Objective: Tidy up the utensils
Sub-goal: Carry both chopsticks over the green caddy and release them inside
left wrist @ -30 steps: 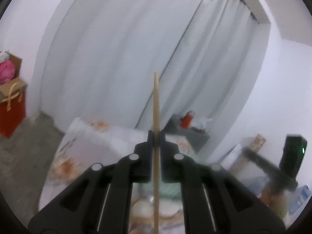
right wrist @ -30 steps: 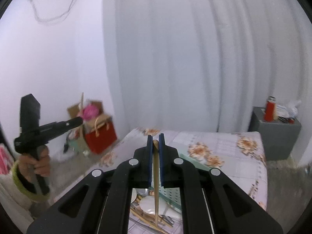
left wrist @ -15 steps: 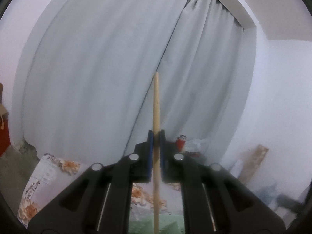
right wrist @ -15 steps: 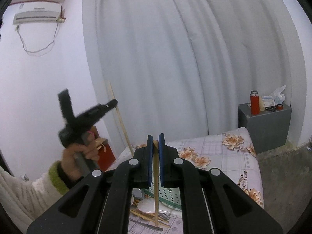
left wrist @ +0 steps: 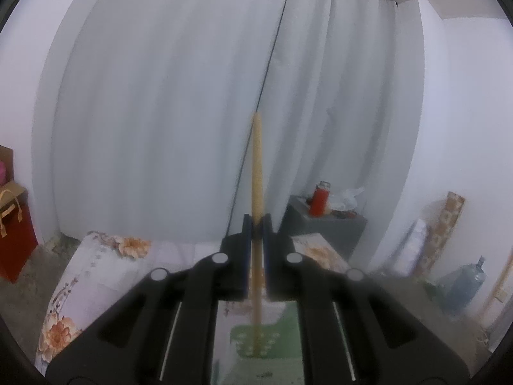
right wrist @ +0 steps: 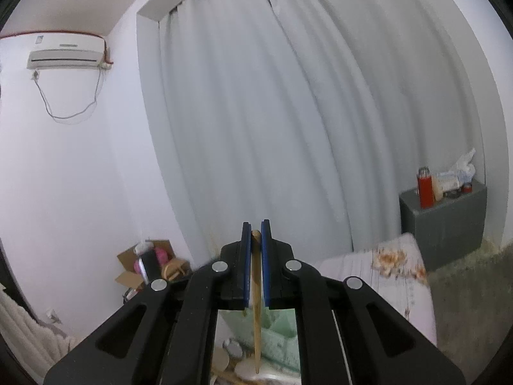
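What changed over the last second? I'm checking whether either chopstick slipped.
Both grippers tilted upward, so the views now show mostly curtain. Left gripper stays shut on its chopstick, right gripper on its chopstick; neither visibly slipped.

Two upright wooden chopsticks (left wrist: 257, 173) (right wrist: 256, 292), each clamped.

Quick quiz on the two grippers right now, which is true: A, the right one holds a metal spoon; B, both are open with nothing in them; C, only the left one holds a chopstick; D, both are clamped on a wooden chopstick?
D: the left gripper pinches a chopstick that juts far past its tips, and the right gripper pinches another chopstick near its top end.
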Action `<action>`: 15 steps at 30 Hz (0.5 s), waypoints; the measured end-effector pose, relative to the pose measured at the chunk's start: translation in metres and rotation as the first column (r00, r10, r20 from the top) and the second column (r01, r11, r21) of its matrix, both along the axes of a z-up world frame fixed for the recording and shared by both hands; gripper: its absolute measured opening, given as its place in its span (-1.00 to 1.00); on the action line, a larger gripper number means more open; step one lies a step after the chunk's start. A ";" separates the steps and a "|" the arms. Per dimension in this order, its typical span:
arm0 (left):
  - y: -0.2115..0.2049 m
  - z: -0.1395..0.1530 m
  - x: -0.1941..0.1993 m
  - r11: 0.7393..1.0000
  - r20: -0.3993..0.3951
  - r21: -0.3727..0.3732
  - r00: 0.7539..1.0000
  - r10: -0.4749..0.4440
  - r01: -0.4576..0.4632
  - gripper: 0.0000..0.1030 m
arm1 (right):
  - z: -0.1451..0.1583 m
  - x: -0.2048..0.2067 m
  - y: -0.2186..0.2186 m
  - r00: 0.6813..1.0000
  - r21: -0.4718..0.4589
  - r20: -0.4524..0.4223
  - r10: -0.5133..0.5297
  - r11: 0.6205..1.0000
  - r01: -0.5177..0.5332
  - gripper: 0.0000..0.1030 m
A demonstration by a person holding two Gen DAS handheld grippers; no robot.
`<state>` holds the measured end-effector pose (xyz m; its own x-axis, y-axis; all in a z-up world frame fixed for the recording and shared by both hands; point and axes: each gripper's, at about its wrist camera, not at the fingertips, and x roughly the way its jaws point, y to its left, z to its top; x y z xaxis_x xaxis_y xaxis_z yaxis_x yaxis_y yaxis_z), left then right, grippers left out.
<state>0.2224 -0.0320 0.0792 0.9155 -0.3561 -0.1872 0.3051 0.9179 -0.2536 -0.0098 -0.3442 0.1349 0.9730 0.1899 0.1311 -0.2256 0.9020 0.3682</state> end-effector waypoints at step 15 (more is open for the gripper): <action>0.045 -0.011 -0.076 1.000 -0.069 -0.008 0.998 -0.009 0.008 0.24 | 0.036 0.048 -0.015 0.998 -0.013 0.010 -0.056 0.998 0.056 -0.88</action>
